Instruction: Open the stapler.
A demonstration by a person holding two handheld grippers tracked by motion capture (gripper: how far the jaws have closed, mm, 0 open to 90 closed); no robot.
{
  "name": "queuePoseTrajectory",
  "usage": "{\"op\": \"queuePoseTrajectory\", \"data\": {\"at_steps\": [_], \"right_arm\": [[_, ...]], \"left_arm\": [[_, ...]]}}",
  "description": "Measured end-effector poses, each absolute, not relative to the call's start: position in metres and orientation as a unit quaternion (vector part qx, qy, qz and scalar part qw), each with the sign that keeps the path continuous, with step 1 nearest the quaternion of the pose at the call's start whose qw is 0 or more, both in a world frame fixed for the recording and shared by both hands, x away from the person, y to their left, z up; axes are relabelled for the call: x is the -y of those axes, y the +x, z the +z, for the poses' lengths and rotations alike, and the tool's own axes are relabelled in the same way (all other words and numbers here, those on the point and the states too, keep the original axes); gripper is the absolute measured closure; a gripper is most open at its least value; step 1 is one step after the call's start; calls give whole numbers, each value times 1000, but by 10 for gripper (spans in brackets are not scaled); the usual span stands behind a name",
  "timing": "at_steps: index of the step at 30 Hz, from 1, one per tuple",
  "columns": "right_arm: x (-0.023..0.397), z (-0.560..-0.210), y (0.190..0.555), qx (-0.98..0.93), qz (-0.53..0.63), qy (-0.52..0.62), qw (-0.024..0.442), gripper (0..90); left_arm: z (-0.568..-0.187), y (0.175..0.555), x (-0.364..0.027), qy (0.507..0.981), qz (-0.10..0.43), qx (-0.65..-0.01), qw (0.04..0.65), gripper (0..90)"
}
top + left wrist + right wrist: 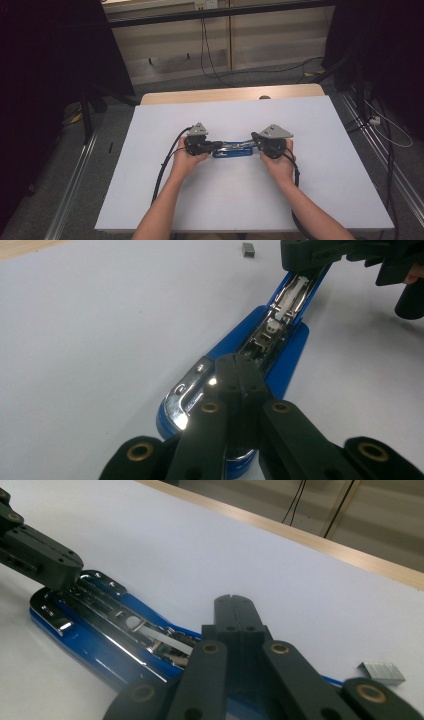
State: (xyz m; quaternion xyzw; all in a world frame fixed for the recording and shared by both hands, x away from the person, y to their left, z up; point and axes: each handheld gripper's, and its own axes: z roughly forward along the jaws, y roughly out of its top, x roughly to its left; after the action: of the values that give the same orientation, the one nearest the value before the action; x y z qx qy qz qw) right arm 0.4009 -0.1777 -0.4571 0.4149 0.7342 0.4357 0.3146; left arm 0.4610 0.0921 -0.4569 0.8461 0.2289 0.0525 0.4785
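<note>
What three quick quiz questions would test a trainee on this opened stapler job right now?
1. True or false: the blue stapler lies opened flat on the white table.
2. What small metal thing lies loose beside it?
3. How do both grippers' jaws stand: A wide open, B closed together?

Key:
1. True.
2. A strip of staples.
3. B: left gripper and right gripper are both shut, tips at the stapler's opposite ends.
</note>
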Motion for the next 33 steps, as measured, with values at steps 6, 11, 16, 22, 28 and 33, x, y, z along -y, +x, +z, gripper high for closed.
{"op": "queuePoseTrajectory", "data": {"at_steps": [6, 11, 16, 22, 28, 33], "right_arm": [[185, -462, 402, -733, 433, 423, 309, 900], [186, -461, 402, -738, 432, 417, 308, 900], [187, -461, 403, -738, 434, 418, 304, 900], [191, -462, 404, -742, 431, 417, 302, 900], [196, -463, 406, -736, 441, 424, 290, 900], [196, -458, 404, -737, 443, 420, 290, 900]], "left_arm": [[-457, 461, -92, 847, 55, -228, 477, 900], [-457, 460, -92, 845, 57, -234, 478, 900], [-456, 459, -91, 844, 58, -243, 475, 900], [-451, 460, -93, 829, 47, -253, 496, 887], [-447, 459, -100, 828, 49, -256, 497, 804], [-438, 455, -105, 816, 54, -265, 510, 721]]}}
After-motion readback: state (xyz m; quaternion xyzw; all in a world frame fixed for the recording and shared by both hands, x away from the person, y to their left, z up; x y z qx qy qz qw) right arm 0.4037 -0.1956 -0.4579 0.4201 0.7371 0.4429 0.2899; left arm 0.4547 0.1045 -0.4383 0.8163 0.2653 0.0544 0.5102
